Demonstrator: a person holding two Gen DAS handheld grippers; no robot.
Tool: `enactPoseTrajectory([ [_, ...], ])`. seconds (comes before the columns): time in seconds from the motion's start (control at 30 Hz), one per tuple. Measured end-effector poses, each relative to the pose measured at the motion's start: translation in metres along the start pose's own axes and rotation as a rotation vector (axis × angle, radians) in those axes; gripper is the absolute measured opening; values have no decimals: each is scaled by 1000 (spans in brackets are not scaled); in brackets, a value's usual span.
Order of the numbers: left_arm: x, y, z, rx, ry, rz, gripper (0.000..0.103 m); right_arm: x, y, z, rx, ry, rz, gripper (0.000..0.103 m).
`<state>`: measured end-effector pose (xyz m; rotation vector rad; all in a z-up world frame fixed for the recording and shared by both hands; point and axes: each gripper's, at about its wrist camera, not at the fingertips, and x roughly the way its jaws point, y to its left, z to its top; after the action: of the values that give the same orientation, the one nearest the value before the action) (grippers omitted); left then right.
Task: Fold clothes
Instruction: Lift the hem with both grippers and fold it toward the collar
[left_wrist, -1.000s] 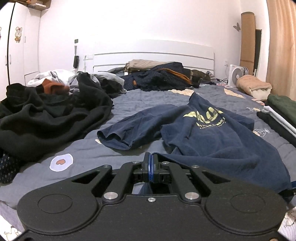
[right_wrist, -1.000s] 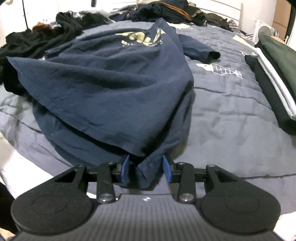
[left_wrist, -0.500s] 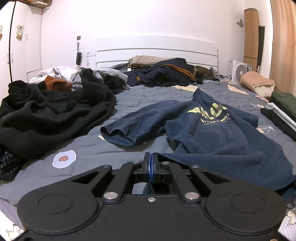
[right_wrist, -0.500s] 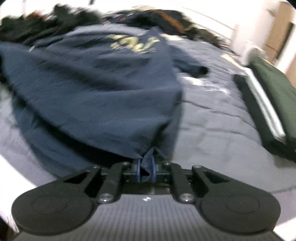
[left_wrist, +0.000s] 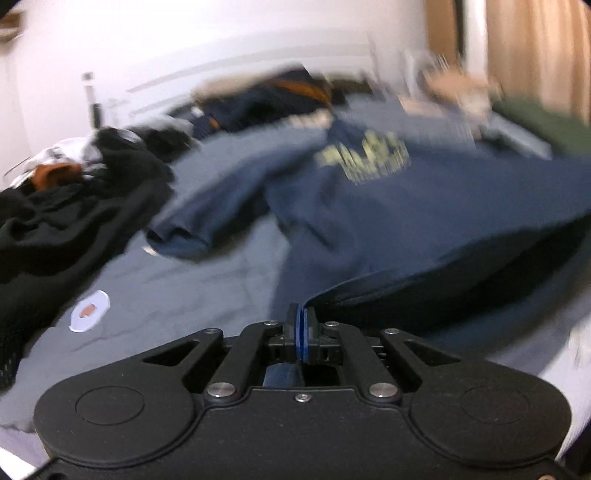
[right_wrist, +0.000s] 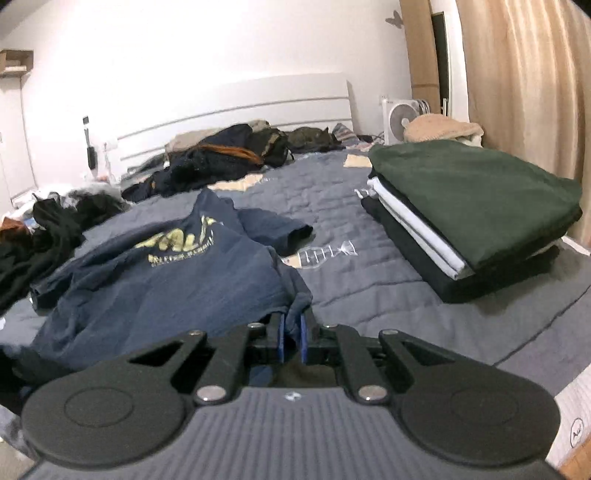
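Clothes (right_wrist: 476, 206) folded in a stack lie right of navy T-shirt (right_wrist: 166, 288).

The navy T-shirt (right_wrist: 177, 291) is soft, matt cotton-like cloth with a slightly crinkled weave and a yellowish print. The grey bedspread (right_wrist: 369, 280) is quilted cloth, stitched in lines. The right gripper (right_wrist: 291, 334) is matt black plastic with shiny metal screws, blue fingers (right_wrist: 303, 341) and a ribbed grey top.

Bed with grey quilted cover (right_wrist: 369, 266) carries everything. On it: spread navy T-shirt (right_wrist: 177, 280) mid-bed, folded stack (right_wrist: 472, 221) at right, black clothes heap (left_wrist: 62, 221) at left, dark pile (right_wrist: 229, 158) by the headboard.
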<state>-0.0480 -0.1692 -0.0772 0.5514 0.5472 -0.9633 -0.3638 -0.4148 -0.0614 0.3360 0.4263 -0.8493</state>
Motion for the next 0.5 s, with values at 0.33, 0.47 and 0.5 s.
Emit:
enactPoseTrajectory([
  [0.33,28,-21,-22,182,157,71,65,6,-6,-7,49,32,1,8],
  [0.47,30,-20,-27,195,191,48,45,4,-9,-5,62,28,9,8],
  [0.5,29,-21,-28,195,193,29,35,4,-9,-4,65,27,12,8],
])
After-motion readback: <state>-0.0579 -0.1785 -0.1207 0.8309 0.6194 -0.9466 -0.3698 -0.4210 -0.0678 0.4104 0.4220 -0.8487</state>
